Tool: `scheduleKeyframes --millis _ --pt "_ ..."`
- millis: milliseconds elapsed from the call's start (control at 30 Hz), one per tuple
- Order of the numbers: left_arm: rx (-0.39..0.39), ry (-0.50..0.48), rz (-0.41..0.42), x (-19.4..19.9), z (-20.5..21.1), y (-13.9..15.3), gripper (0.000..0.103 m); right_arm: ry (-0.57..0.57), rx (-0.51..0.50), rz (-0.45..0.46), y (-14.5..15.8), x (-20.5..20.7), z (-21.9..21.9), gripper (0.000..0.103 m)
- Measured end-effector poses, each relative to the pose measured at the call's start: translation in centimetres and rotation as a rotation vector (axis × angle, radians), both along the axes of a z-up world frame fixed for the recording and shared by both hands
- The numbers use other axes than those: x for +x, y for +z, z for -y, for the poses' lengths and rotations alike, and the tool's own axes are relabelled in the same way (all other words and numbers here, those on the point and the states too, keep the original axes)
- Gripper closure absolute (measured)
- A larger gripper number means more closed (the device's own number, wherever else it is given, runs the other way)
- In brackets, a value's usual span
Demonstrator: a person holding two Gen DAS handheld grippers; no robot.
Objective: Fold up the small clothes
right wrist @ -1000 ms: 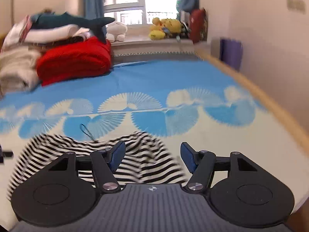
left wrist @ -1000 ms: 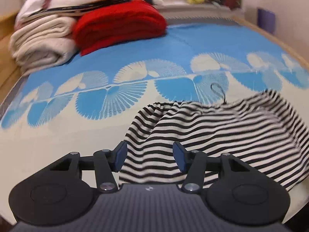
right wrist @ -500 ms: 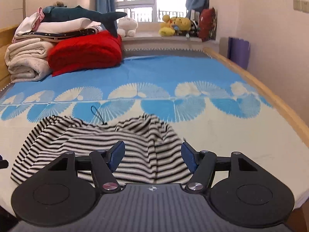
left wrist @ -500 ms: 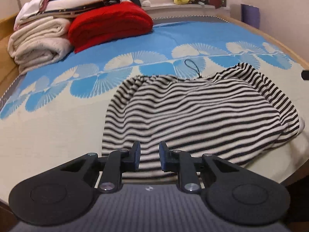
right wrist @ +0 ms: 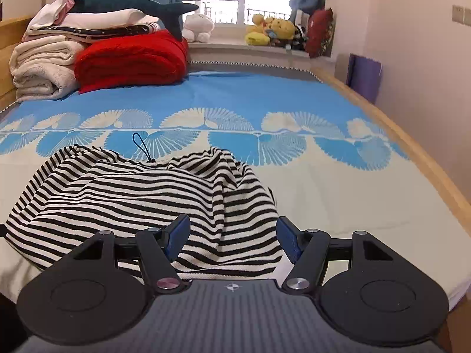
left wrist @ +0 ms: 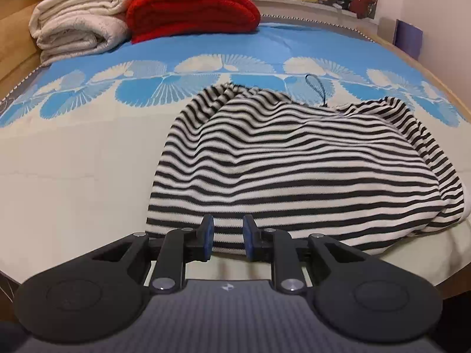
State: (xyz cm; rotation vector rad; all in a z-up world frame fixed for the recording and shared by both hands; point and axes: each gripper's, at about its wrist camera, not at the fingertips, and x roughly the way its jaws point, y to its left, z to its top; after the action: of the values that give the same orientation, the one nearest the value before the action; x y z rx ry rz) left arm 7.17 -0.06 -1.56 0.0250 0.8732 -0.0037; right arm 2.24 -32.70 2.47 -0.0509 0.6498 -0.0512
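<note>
A black-and-white striped garment (left wrist: 297,164) lies rumpled on the bed near its front edge, with a thin black loop (left wrist: 316,88) at its far side. It also shows in the right wrist view (right wrist: 141,194). My left gripper (left wrist: 228,235) sits just in front of the garment's near hem, jaws narrowed to a small gap and holding nothing. My right gripper (right wrist: 232,235) is wide open over the garment's near right part, with cloth between the fingers but not pinched.
The bed cover (right wrist: 235,97) is blue and cream with fan patterns. Folded cream blankets (left wrist: 76,29) and a red blanket (left wrist: 191,8) are stacked at the far left. Plush toys (right wrist: 270,29) line the windowsill. The wooden bed edge (right wrist: 426,158) runs along the right.
My left gripper has pulled back toward the near hem and its jaws have narrowed from wide open. The garment now lies lower and flatter. My right gripper stayed open and drew back slightly.
</note>
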Motion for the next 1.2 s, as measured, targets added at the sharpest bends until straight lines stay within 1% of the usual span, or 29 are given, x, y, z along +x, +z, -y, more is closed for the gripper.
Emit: scheduleKeyframes --millis 100,200,233,267,300,400,433,500,533,633,767,833,867,900,1033,1067,1100,1200 --pt "-0.019 0.022 -0.025 0.1 -0.5 -0.5 0.080 0.034 -0.002 0.042 1.4 0.1 0.4 0.037" --pt "-0.031 0.032 -0.027 0.1 -0.9 -0.5 0.079 0.043 -0.111 0.101 3.5 0.8 1.0 0.037" --pt "-0.033 0.032 -0.029 0.1 -0.9 -0.4 0.079 0.029 -0.143 0.111 3.9 1.0 1.4 0.036" --pt "-0.033 0.032 -0.031 0.0 -0.9 -0.5 0.079 0.008 -0.154 0.113 4.1 1.1 1.9 0.036" --pt "-0.033 0.031 -0.034 0.1 -1.0 -0.5 0.079 -0.018 -0.144 0.109 4.1 1.2 2.5 0.036" --pt "-0.032 0.033 -0.043 0.1 -1.1 -0.7 0.079 -0.109 -0.046 0.070 3.2 1.3 4.3 0.036" --pt "-0.029 0.035 -0.046 0.1 -1.2 -0.8 0.079 -0.122 -0.042 0.080 3.0 1.3 4.4 0.036" --pt "-0.026 0.038 -0.056 0.2 -1.1 -1.1 0.079 -0.130 -0.078 0.077 2.5 1.4 4.0 0.036" --pt "-0.024 0.040 -0.062 0.2 -1.1 -1.2 0.079 -0.126 -0.117 0.066 2.1 1.5 3.6 0.036" --pt "-0.020 0.039 -0.076 0.3 -0.9 -1.6 0.079 -0.090 -0.191 0.057 1.3 1.5 2.5 0.036" --pt "-0.012 0.034 -0.085 0.4 -0.4 -2.0 0.078 -0.057 -0.215 0.049 0.9 2.0 2.1 0.035" --pt "-0.024 0.052 -0.090 0.8 -0.9 -2.0 0.074 -0.062 -0.212 0.043 0.8 2.3 2.1 0.035" --pt "-0.043 0.085 -0.090 1.0 -1.7 -1.9 0.070 -0.068 -0.206 0.042 0.9 2.4 2.2 0.035" --pt "-0.079 0.125 -0.093 1.3 -2.6 -1.9 0.067 -0.074 -0.199 0.042 1.0 2.4 2.3 0.035" --pt "-0.316 0.266 -0.131 2.5 -6.9 -2.4 0.060 -0.080 -0.174 0.048 1.2 2.5 2.4 0.035" --pt "-0.357 0.295 -0.143 2.8 -7.6 -2.7 0.056 -0.076 -0.174 0.048 1.2 2.5 2.4 0.035" --pt "-0.391 0.320 -0.156 3.1 -8.2 -3.0 0.053 -0.071 -0.175 0.048 1.2 2.5 2.3 0.035" --pt "-0.452 0.370 -0.206 3.9 -9.0 -4.3 0.052 -0.055 -0.180 0.047 1.1 2.5 2.3 0.035"
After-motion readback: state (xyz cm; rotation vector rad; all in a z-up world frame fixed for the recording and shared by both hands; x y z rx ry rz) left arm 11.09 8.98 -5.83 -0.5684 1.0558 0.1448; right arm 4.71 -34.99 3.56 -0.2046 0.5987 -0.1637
